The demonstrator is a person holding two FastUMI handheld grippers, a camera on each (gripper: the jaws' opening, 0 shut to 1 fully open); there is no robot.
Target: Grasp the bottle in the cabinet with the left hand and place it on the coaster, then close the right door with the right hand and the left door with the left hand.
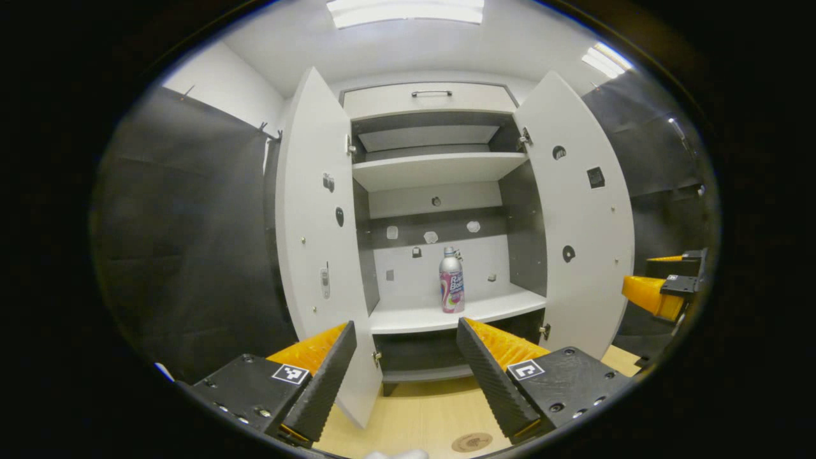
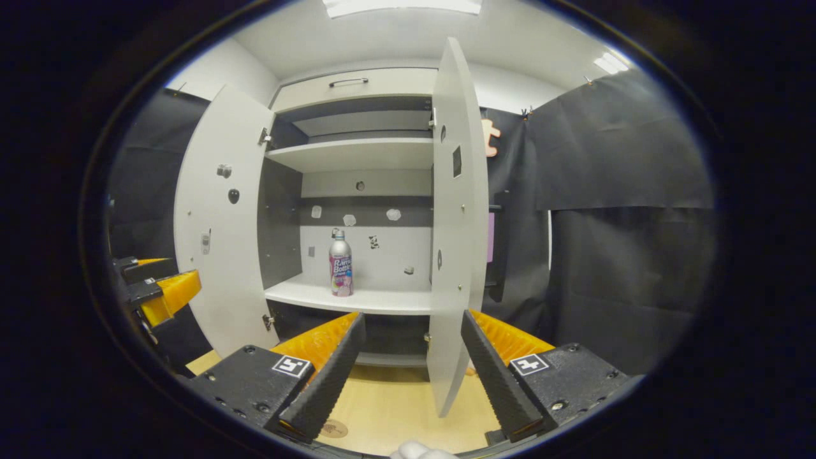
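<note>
Bottle (image 1: 451,281) stands upright on the cabinet's (image 1: 440,102) lower shelf (image 1: 414,315), roughly mid-shelf, a bit back from the front edge, untouched. Same bottle in right gripper view (image 2: 340,266), left of centre on that shelf. Both doors wide open: left door (image 1: 319,242) and right door (image 1: 577,223) swung out toward the cameras. In right gripper view the right door (image 2: 456,223) is nearly edge-on, its bottom edge between that gripper's fingers but further off, no contact.

Left gripper (image 1: 405,376) spread wide, holding nothing, well short of the cabinet, roughly lined up with the opening. Right gripper (image 2: 411,373) also spread wide, holding nothing, in front of the right door's edge. Right gripper also visible at the far right edge of left gripper view (image 1: 663,290); left gripper at the left edge of right gripper view (image 2: 156,290).

Coaster (image 1: 472,442) lies flat on the wooden table (image 1: 414,414) in front of the cabinet, near the left gripper's fingers, bare. Also seen in right gripper view (image 2: 333,428).
</note>
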